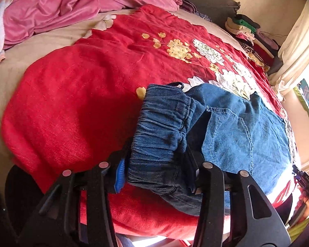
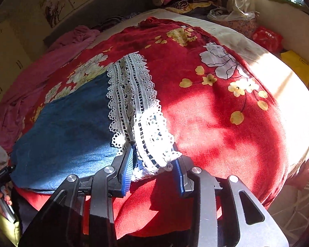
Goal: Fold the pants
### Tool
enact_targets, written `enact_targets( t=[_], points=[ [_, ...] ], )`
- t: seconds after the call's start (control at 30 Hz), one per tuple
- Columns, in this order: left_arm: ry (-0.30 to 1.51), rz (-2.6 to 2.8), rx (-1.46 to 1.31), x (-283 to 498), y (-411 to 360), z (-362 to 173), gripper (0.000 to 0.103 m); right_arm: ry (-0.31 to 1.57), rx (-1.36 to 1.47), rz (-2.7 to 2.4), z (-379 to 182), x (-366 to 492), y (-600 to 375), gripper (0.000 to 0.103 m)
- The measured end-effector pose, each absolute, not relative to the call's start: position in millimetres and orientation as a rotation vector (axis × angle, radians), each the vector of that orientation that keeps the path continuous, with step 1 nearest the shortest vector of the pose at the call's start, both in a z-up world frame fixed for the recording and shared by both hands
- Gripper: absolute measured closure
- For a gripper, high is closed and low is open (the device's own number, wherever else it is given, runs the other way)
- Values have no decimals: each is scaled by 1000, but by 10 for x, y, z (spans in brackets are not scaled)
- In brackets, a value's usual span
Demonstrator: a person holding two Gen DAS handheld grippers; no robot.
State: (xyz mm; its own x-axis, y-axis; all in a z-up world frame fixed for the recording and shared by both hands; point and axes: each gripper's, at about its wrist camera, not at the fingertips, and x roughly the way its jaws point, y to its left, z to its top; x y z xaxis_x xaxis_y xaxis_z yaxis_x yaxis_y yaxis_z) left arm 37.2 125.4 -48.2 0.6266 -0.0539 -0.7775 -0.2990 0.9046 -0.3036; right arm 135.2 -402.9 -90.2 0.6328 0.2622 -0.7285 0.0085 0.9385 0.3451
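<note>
Blue denim pants [image 1: 232, 131] with white lace cuffs lie across a red floral blanket [image 1: 82, 86] on a bed. My left gripper [image 1: 156, 164] has its jaws around the bunched elastic waistband [image 1: 160, 127] and holds it lifted and folded over. In the right wrist view the pants [image 2: 72, 127] stretch to the left. My right gripper [image 2: 154, 168] has its jaws around the white lace cuff [image 2: 152, 140] at the leg end, lifted slightly off the blanket [image 2: 216, 123].
A pink quilt [image 1: 72, 2] is heaped at the far side of the bed. Stacked folded clothes [image 1: 249, 33] sit by the wall near a curtain. A red bag [image 2: 267, 38] and a yellow bag [image 2: 298, 65] lie beside the bed.
</note>
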Motion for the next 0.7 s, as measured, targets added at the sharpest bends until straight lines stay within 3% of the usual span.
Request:
enact_targets(
  t=[0.1,0.23,0.37,0.47,0.7],
  points=[
    [860,123,-471,265,1312,-383,57,868,391,156,-854,1268,-4109,64],
    [799,149,-422,101,1296,-54,54,816,407,98,-686,1050,-4223,48],
    [737,174,-335,5,1191,238,49,760,397,73,-522,874,-4278,47],
    [721,148,-297,11,1055,361,45,734,343,98,-395,829,-4172,40],
    [776,-8,-210,306,472,352,39,714,175,233,-264,894,-3584,32]
  ],
)
